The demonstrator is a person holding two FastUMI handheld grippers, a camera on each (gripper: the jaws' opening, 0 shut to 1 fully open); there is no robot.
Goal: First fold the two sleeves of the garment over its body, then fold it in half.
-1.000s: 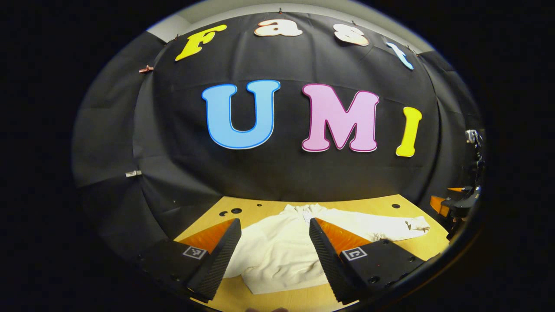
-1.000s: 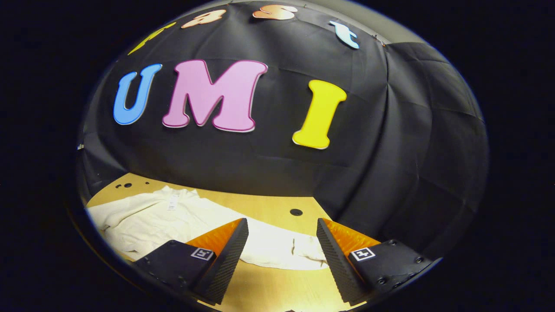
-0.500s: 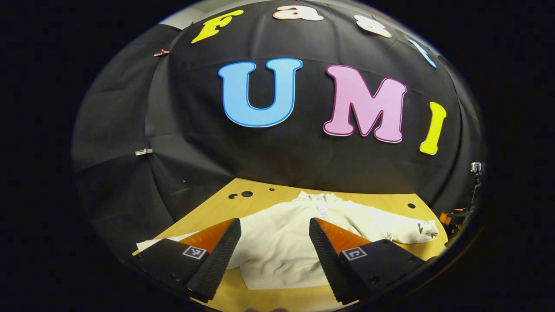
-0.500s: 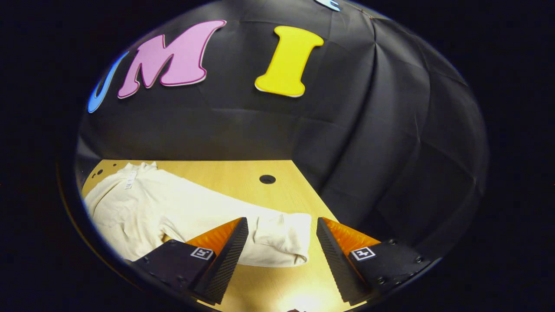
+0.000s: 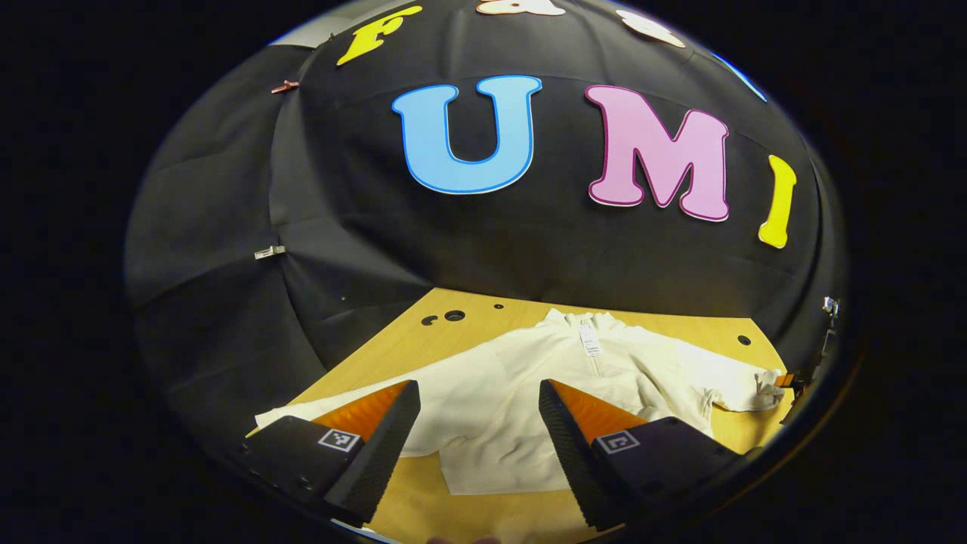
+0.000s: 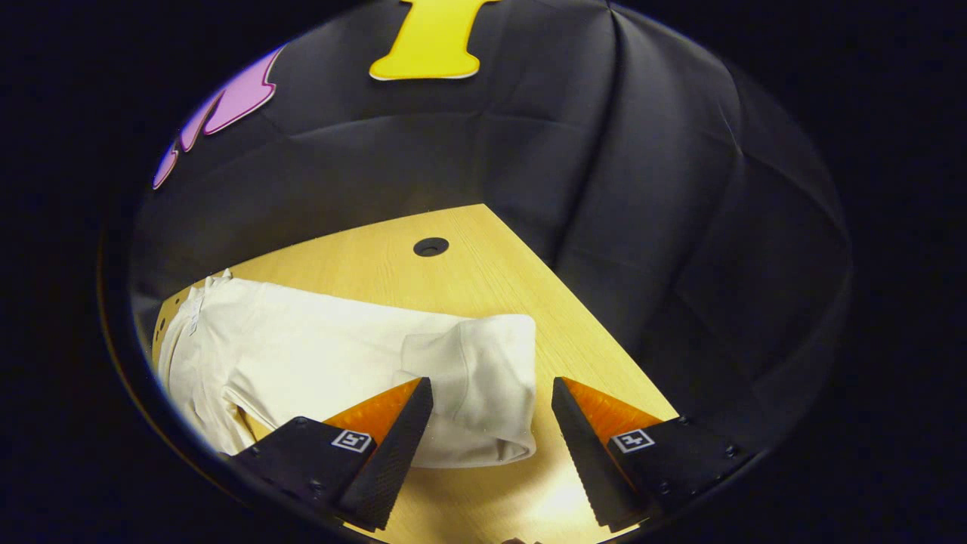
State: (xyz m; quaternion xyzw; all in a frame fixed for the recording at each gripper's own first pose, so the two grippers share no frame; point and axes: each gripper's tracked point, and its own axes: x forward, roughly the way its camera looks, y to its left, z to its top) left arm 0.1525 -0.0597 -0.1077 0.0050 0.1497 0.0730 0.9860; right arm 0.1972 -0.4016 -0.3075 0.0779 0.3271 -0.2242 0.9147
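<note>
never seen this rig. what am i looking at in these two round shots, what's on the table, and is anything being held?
No robot arm here: a person carries a two-finger hand-held gripper in each hand, and each one has a fisheye camera looking forward along its own fingers.

The left gripper view shows the left hand-held gripper, jaws open, above a cream long-sleeved garment lying flat on a wooden table. Both sleeves are spread out to the sides, so no fold has been made yet.

The right gripper view is from the right hand-held gripper, also open. It points down at one sleeve cuff, which lies between its fingers but is not pinched.

Nothing is held by either gripper. The table also has a few round holes. The black cloth behind is the booth's wall.
</note>
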